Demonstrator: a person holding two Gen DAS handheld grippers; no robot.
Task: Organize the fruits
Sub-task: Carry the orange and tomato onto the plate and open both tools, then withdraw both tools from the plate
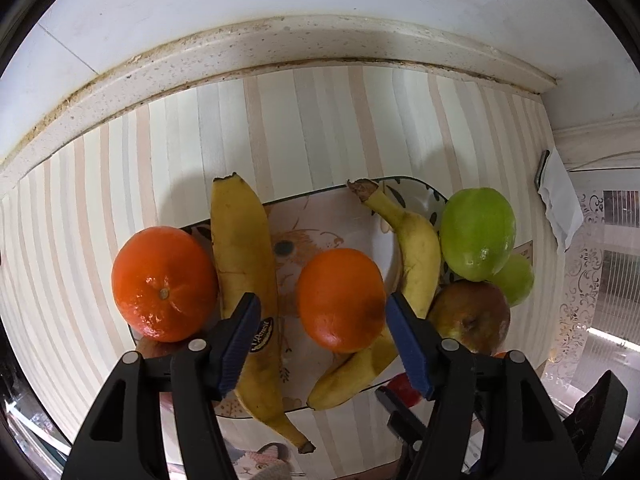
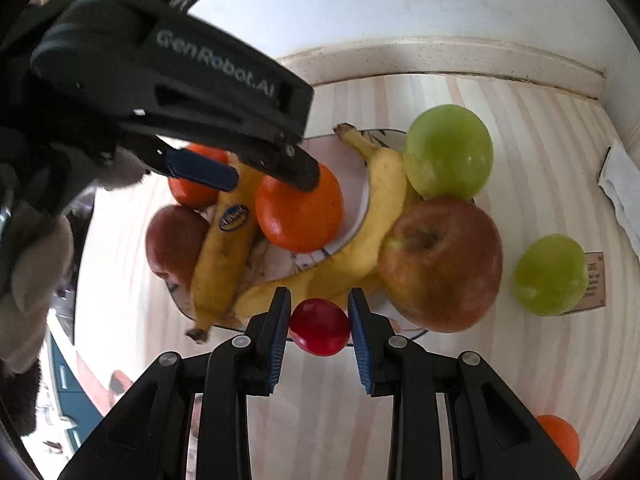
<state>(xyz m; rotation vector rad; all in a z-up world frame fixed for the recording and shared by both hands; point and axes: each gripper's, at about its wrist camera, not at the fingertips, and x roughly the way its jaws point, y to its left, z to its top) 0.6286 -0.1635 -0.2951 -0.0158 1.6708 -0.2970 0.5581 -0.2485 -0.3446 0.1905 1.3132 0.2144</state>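
A patterned plate (image 1: 320, 216) holds two bananas (image 1: 244, 264), two oranges (image 1: 340, 300) and apples. My left gripper (image 1: 322, 316) is open, its blue pads either side of the middle orange, just above it; it also shows in the right wrist view (image 2: 264, 168). My right gripper (image 2: 319, 312) is shut on a small red fruit (image 2: 319, 332) at the plate's near rim (image 2: 420, 334). A red-brown apple (image 2: 440, 264) and a green apple (image 2: 448, 152) sit at the plate's right side. Another green apple (image 2: 550, 276) lies on the striped cloth beside the plate.
A striped cloth (image 1: 160, 152) covers the counter, bounded by a speckled stone ledge (image 1: 280, 40) and white wall. A white folded cloth (image 1: 560, 204) lies at the right. Another orange (image 2: 560, 440) lies on the cloth near my right gripper. A red apple (image 2: 176, 240) sits at the plate's left.
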